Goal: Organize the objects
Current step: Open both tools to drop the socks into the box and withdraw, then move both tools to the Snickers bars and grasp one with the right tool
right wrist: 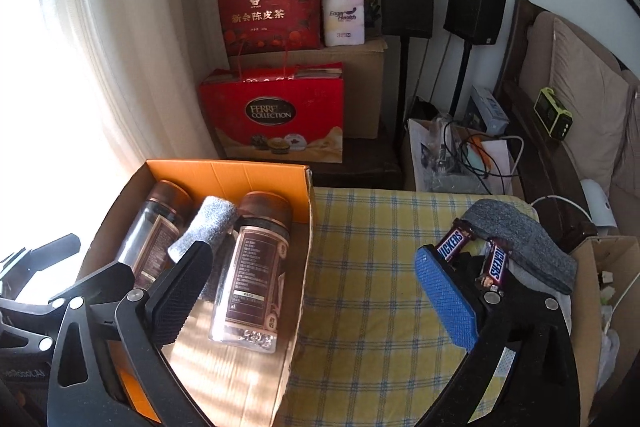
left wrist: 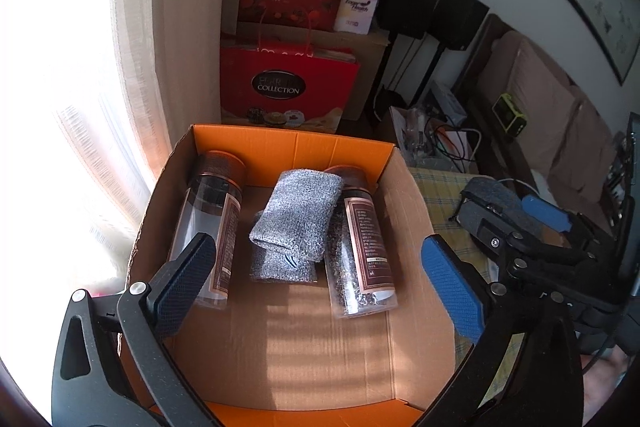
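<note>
Both claws are released and grip nothing: the left claw (left wrist: 320, 279) hangs over the open cardboard box (left wrist: 416, 211), the right claw (right wrist: 316, 291) over its right wall. Inside lie two glass jars (left wrist: 208, 227) (left wrist: 360, 247) flanking folded grey cloths (left wrist: 298, 213). On the checked desk (right wrist: 372, 267), two Snickers bars (right wrist: 454, 245) sit under a grey felt piece (right wrist: 520, 239); red gift bags (right wrist: 276, 115) stand behind.

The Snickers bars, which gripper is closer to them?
Right. The right gripper hangs open, its blue finger beside the Snickers bars on the checked cloth. The left gripper is open over the cardboard box, farther away.
</note>
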The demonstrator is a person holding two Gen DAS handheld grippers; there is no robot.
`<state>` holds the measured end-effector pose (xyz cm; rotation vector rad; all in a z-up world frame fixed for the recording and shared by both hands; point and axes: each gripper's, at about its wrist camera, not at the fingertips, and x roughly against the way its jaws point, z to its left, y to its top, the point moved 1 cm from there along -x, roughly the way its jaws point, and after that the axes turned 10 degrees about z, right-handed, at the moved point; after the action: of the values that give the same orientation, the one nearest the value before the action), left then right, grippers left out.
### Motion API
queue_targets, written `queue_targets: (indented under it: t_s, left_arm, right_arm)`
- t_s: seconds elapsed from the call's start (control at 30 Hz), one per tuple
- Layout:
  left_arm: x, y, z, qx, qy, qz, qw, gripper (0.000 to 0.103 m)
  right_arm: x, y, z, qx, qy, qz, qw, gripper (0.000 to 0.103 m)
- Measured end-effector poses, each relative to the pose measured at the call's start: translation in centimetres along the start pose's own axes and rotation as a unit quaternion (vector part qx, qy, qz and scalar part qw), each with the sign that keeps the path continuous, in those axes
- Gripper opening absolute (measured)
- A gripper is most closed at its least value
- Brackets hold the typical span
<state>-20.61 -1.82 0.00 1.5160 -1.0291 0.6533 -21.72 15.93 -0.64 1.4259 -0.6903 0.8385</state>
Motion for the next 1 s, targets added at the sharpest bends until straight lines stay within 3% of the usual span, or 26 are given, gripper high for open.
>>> queue_targets:
  t_s: [0.17, 0.5, 0.7, 1.0]
  left_arm:
    - [0.3, -0.2, -1.5, -0.015, 0.004, -0.002, 0.9999, 0.103]
    - [-0.5, -0.8, -6.4, -0.045, -0.021, 0.010, 0.9987, 0.103]
    - [-1.6, -1.2, -9.8, -0.054, -0.070, 0.030, 0.9957, 0.103]
    - [-3.4, -0.8, -15.4, -0.108, -0.057, 0.033, 0.9920, 0.103]
  right_arm:
    - [1.0, -0.6, -1.7, -0.007, -0.019, -0.010, 1.000, 0.103]
    - [2.2, -2.4, -6.7, -0.026, -0.040, -0.006, 0.999, 0.103]
    - [2.9, -3.6, -11.6, -0.053, -0.048, 0.002, 0.997, 0.103]
    - [3.7, -4.7, -17.8, -0.089, -0.066, 0.003, 0.994, 0.103]
